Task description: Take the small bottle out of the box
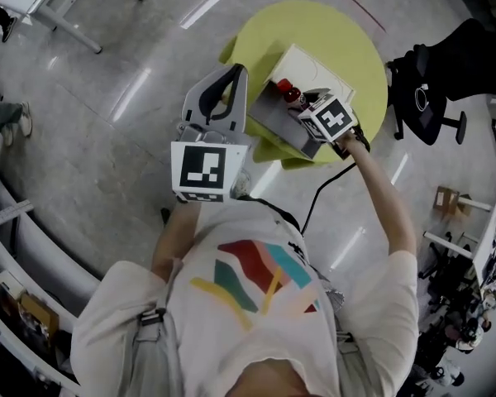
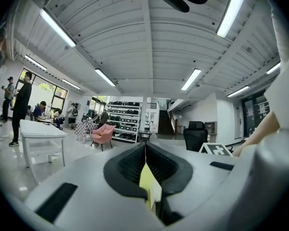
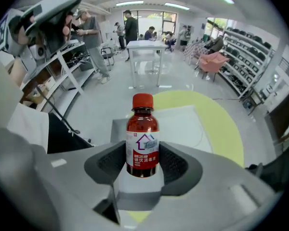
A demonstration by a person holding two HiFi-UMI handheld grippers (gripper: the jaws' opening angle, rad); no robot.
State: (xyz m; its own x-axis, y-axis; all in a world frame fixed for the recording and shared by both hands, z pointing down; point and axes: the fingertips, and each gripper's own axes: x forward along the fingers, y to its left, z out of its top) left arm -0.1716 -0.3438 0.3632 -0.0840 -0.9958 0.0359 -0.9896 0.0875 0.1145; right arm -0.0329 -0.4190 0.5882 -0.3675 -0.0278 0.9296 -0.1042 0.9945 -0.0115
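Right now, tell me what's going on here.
The person's right gripper has its fingers closed on a small brown bottle with a red cap and holds it above the open white box on the round yellow-green table. The left gripper hangs beside the box, fingers together.

Round yellow-green table (image 1: 351, 44) on grey floor (image 1: 107, 139) — open box (image 1: 274, 122) on it.

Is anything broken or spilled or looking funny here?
No, nothing stands out. The small bottle sits upright in the right gripper, its red cap on and nothing spilled. The box lies open on the round table below it.
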